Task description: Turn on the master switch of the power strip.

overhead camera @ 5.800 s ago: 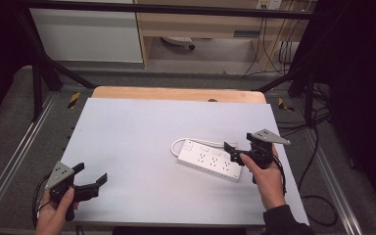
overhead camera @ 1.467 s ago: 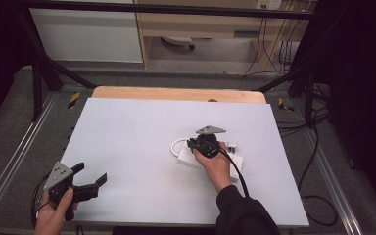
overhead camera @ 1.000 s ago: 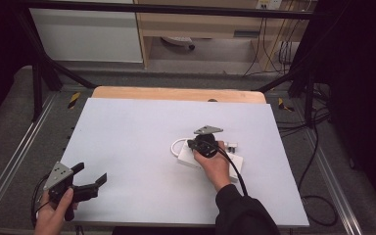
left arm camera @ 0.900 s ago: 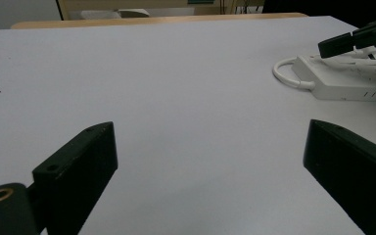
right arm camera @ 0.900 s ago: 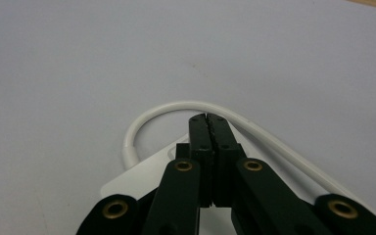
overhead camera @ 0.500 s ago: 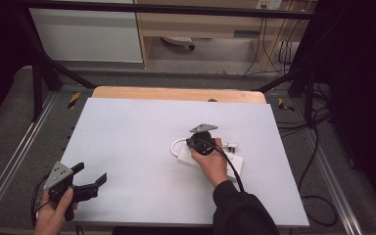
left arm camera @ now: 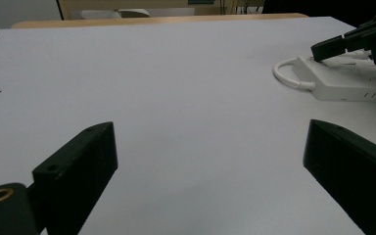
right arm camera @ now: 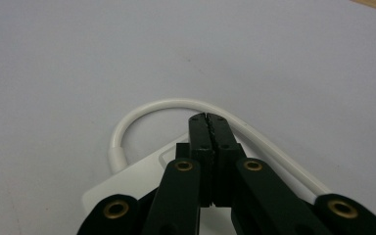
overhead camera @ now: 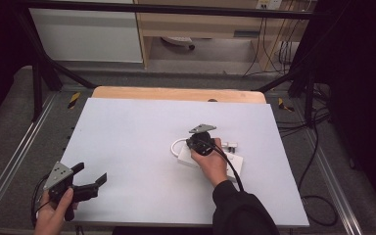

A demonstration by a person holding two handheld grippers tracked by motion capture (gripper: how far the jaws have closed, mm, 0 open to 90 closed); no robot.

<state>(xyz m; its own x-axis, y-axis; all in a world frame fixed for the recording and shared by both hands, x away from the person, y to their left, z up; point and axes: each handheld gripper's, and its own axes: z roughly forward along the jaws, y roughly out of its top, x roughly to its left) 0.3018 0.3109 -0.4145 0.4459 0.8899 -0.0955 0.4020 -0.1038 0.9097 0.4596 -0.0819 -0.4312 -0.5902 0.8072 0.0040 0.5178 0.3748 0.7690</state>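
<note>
Right gripper view: unmarked white power strip [right arm camera: 127, 188], cord [right arm camera: 147, 110].

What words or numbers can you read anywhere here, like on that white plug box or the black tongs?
No words or numbers can be read in these pictures.
The white power strip: plain, no readable label.
The left tongs and right tongs: black, with brass screws, no writing.
The yellow-and-black striped patches on the floor: warning stripes, no text.
The small plate under the shelf at the back: too small and blurred to read.
</note>
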